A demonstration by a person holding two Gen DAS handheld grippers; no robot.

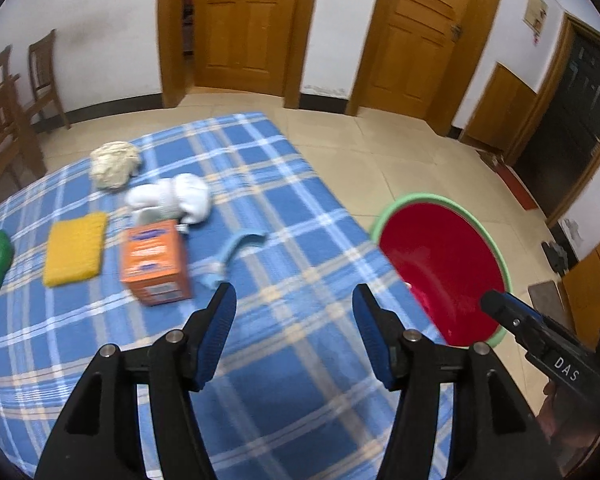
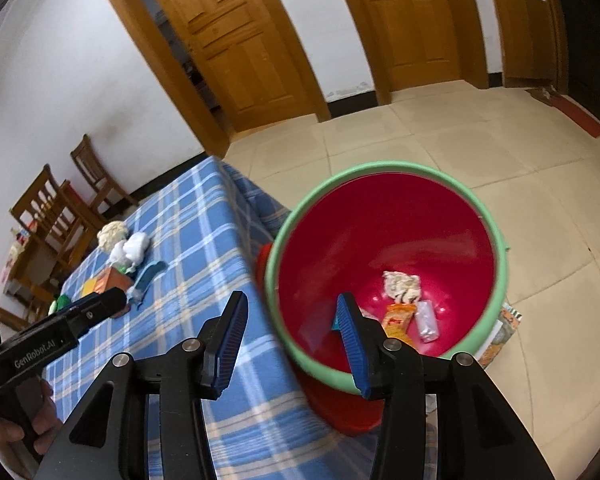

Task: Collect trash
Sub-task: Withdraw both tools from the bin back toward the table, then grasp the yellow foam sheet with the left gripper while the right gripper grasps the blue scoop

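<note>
Trash point(image 2: 404, 300) inside red bucket point(image 2: 312, 240)

Left wrist view: rides above the blue plaid table point(image 1: 284, 216), tilted down along its own fingers, facing the doors. Right wrist view: sits close over the red basin point(image 2: 384, 216) at the table's edge, rolled sideways. Shared: table, basin, both doors, each other's gripper

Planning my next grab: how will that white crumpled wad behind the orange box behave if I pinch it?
The white wad looks like crumpled tissue or cloth, so probably light and soft, collapsing under the pads rather than resisting. Its lumpy folds suggest it won't roll. It touches the orange box, which may get nudged.
</note>
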